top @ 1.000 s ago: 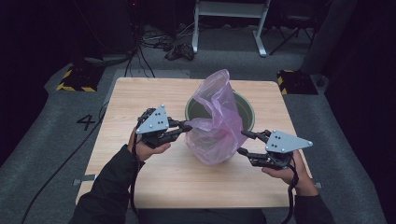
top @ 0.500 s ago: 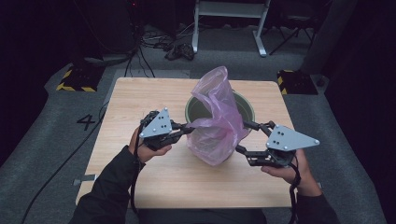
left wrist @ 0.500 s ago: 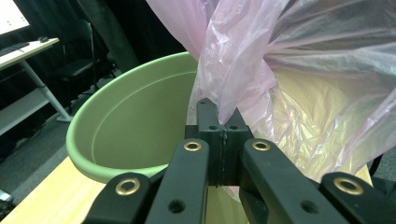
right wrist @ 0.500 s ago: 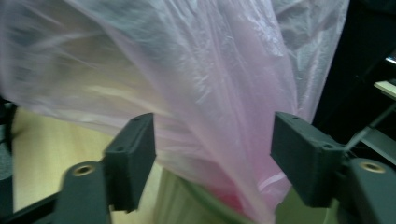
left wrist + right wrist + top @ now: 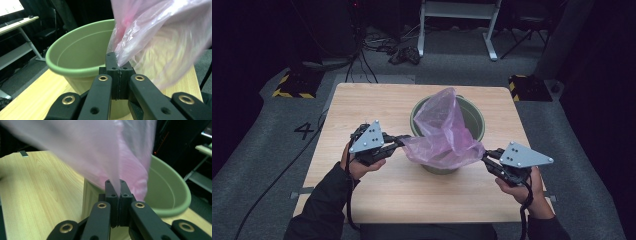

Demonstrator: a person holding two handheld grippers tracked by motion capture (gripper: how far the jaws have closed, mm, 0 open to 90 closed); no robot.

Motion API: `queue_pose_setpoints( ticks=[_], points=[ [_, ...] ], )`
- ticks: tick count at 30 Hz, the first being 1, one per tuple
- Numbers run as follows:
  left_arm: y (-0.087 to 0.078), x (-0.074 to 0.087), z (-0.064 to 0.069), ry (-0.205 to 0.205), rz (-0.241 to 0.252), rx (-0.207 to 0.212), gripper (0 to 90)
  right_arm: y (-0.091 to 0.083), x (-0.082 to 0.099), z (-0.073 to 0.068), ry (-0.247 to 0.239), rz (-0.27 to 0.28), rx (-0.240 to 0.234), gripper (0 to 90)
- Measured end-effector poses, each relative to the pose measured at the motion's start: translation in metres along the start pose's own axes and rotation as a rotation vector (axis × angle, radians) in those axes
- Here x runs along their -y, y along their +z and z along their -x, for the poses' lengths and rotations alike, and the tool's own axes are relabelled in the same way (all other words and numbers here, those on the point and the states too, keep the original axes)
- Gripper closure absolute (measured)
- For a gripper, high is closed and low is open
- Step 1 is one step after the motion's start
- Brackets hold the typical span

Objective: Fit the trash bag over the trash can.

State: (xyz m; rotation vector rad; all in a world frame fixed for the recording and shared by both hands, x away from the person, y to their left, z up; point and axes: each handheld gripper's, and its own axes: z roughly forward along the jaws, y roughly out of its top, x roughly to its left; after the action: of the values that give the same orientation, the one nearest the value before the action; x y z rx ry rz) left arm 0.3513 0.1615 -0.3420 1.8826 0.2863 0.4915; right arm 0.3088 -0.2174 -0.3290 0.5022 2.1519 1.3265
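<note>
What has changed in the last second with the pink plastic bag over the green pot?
The right gripper has just closed its jaws on the near right edge of the translucent pink plastic bag, which it was only reaching for with open jaws a second ago. The bag's mouth is now stretched wider between the two grippers. The left gripper stays clamped on the bag's left edge, and the round green plastic pot stays put on the wooden table.

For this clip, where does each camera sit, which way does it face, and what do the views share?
High view: above the person's side, looking forward and down on the wooden table; both forearms, left gripper and right gripper show.
Left gripper view: rides the left gripper, looking along its shut jaws at the green bucket.
Right gripper view: rides the right gripper, jaws just closed, pinching the pink plastic bag.
Shared: all three show bag, bucket and table.
</note>
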Motion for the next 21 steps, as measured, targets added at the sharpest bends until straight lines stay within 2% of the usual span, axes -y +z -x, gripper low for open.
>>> queue_pose_setpoints(
  ticks=[3,6,9,10,11,14,17,19,21],
  points=[
    [-0.001,0.009,-0.001,-0.015,-0.014,-0.017,89.9,-0.001,0.011,0.000,0.007,-0.017,0.017,89.3],
    [0.001,0.019,-0.001,-0.051,-0.020,-0.008,89.9,-0.002,0.024,0.002,0.030,-0.013,0.010,87.6],
    [0.004,0.026,0.002,-0.052,-0.029,-0.005,89.9,-0.003,0.036,0.002,0.040,-0.012,0.003,82.9],
    [0.005,0.027,0.003,-0.050,-0.031,-0.003,89.9,-0.003,0.039,0.002,0.041,-0.016,0.008,77.9],
    [0.005,0.028,0.005,-0.051,-0.033,0.002,89.9,-0.004,0.042,0.001,0.040,-0.014,0.011,67.3],
    [0.005,0.029,0.009,-0.038,-0.028,-0.003,89.9,-0.009,0.046,0.000,0.049,-0.011,-0.001,43.3],
    [0.005,0.028,0.011,-0.026,-0.027,-0.010,89.9,-0.019,0.048,-0.002,0.061,0.020,0.010,28.4],
    [0.004,0.028,0.012,-0.021,-0.031,-0.017,89.9,-0.027,0.049,-0.003,0.062,0.026,0.029,25.1],
    [0.004,0.028,0.012,-0.019,-0.027,-0.019,89.9,-0.035,0.049,-0.004,0.070,0.039,0.027,21.7]
  ],
)
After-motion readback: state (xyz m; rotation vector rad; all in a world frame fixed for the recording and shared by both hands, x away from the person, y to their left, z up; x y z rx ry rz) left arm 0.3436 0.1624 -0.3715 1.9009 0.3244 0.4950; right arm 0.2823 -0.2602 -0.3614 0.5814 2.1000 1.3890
